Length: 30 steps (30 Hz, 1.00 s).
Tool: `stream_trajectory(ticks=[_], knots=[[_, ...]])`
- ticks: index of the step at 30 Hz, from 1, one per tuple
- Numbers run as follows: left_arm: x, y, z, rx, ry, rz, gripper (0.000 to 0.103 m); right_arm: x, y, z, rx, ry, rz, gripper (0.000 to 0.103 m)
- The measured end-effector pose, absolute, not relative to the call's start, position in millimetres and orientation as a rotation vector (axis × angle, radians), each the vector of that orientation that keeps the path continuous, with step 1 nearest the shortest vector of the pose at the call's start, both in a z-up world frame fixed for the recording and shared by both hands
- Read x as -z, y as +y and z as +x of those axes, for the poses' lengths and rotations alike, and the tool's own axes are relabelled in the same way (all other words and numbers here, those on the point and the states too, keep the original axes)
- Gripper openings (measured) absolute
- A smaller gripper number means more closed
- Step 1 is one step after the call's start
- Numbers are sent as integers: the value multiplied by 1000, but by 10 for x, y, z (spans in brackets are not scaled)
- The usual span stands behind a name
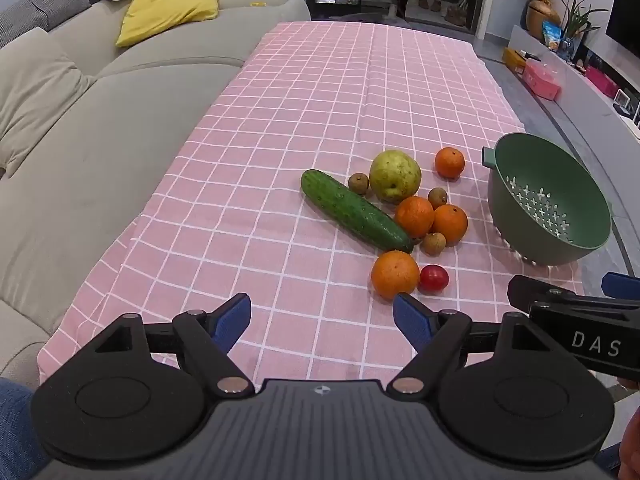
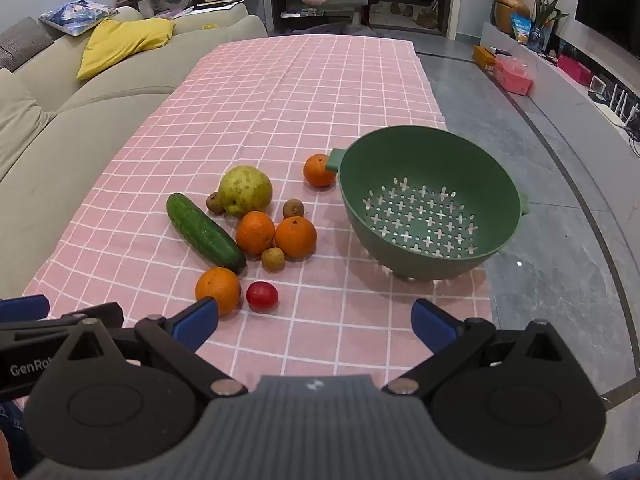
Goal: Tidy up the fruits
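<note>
Right wrist view: left gripper (image 2: pixel 24 312) mostly cut off at the left edge.

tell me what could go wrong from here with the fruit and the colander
1. The colander sits at the tablecloth edge, close to the table's side; a hard drop could nudge it off.
2. The oranges, small brown fruits and cucumber lie packed together, so a wide-open right claw may knock neighbours rolling.
3. The tomato is soft; a firm squeeze could split it.
</note>
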State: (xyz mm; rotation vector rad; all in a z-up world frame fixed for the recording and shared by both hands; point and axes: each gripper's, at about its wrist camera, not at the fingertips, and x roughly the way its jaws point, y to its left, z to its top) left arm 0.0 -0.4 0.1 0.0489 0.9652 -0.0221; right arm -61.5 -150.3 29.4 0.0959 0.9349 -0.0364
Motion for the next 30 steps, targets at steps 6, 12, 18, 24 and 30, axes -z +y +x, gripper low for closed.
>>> stream_trajectory(ticks=[6, 12, 18, 24, 30], knots=[[-4, 24, -21, 37, 971, 31, 94, -301, -1483, -620, 45, 929, 76, 99], [7, 57, -47, 43, 974, 21, 94, -310, -1424, -628, 41, 927, 76, 99], [6, 34, -53, 30, 974, 24, 94, -304, -1472, -643, 29, 923, 86, 99], [-5, 38, -49, 29, 972, 25, 94, -302, -1467, -649, 27, 922, 88, 99], [-17, 41, -55, 28, 972, 24, 94, -299, -1468, -652, 26, 921, 88, 99]])
